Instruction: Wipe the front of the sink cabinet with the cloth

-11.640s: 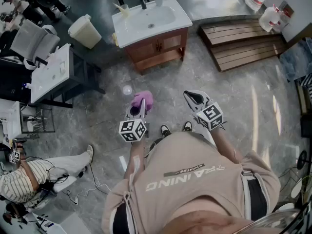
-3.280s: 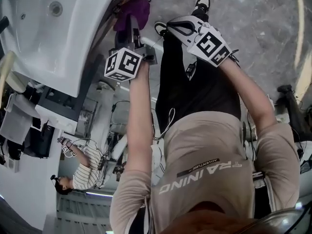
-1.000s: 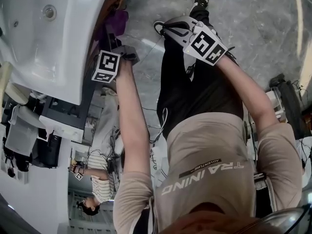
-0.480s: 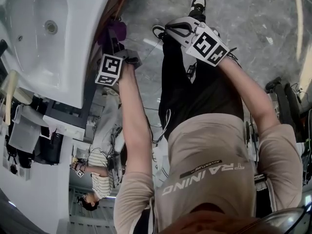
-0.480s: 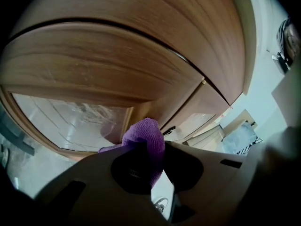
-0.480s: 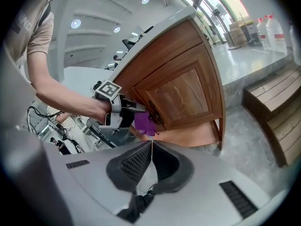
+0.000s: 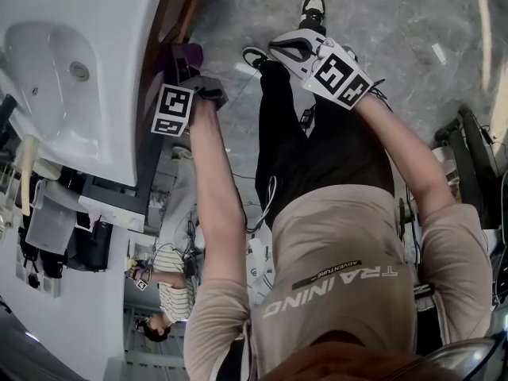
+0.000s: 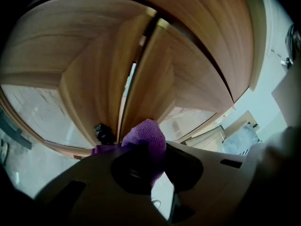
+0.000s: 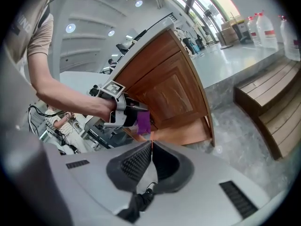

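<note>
– What's the room like?
– Grey marble floor (image 7: 413, 22), a white sink (image 7: 71, 78) on a wooden sink cabinet (image 8: 188, 65)
– And the cloth (image 8: 148, 130)?
– Clamped in the left hand-held gripper (image 8: 150, 147), up at the seam between the doors. The right hand-held gripper (image 9: 151, 149) is closed on nothing, well apart
– Its look?
– Purple, bunched, nubby

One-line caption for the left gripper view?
Left gripper, shut on purple cloth, facing the seam between the wooden cabinet doors.
</note>
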Motion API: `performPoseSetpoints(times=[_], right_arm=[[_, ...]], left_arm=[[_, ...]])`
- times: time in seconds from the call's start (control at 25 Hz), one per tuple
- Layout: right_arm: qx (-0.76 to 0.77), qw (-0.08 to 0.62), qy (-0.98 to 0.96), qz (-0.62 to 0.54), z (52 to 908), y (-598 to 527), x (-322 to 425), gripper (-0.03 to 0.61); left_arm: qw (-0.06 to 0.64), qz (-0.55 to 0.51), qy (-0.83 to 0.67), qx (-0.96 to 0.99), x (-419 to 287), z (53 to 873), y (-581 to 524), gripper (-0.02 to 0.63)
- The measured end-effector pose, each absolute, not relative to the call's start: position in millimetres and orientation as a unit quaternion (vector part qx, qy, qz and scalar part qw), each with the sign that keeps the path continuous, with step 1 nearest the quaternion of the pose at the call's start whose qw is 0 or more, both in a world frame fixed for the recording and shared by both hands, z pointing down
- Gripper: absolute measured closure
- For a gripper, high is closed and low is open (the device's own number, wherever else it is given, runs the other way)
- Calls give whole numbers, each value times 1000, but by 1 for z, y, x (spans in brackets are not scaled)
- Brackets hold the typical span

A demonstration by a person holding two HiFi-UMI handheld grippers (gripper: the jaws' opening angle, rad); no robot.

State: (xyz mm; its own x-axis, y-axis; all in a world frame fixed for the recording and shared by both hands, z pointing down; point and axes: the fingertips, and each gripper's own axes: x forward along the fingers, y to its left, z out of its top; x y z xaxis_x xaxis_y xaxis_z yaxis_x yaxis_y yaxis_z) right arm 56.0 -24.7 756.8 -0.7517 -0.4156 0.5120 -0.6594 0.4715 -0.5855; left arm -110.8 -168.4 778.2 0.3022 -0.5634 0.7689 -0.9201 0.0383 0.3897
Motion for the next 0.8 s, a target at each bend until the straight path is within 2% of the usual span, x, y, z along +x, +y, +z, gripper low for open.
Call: performPoseSetpoints(times=[0.8], right_arm=[[359,122,-824,420,764,-31,132,565]], left_arm=[[463,173,-529,690,-3,780,-215,575]])
